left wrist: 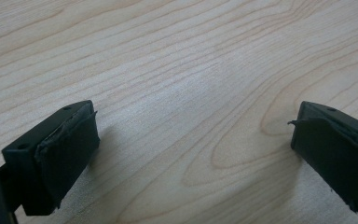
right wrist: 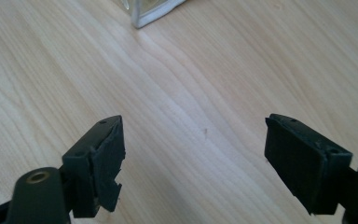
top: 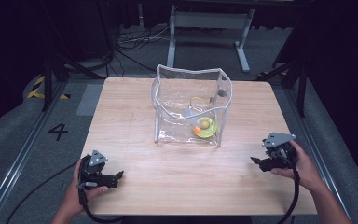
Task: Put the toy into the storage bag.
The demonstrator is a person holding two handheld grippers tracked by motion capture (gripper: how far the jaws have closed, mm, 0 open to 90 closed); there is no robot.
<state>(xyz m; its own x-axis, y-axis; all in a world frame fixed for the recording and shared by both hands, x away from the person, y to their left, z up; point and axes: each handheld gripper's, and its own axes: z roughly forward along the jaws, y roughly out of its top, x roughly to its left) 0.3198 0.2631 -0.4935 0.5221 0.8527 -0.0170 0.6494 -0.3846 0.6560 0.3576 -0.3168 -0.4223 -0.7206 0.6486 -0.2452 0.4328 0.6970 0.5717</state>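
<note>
A: How far has the work got?

B: Nothing is held yet. The left gripper (top: 119,176) and right gripper (top: 254,161) are spread wide, empty, low over the table (top: 130,116).

A: And the bag?

B: The bag (top: 191,105) stands mid-table, well apart from both, untouched; a yellow toy (top: 205,127) lies inside. Judged: everything is left.

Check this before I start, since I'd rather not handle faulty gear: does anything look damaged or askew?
The clear bag stands open with its rim buckled and wavy, a yellow toy inside. The pads on the left gripper and the pads on the right gripper look frayed at their edges. Nothing is spilled.
</note>
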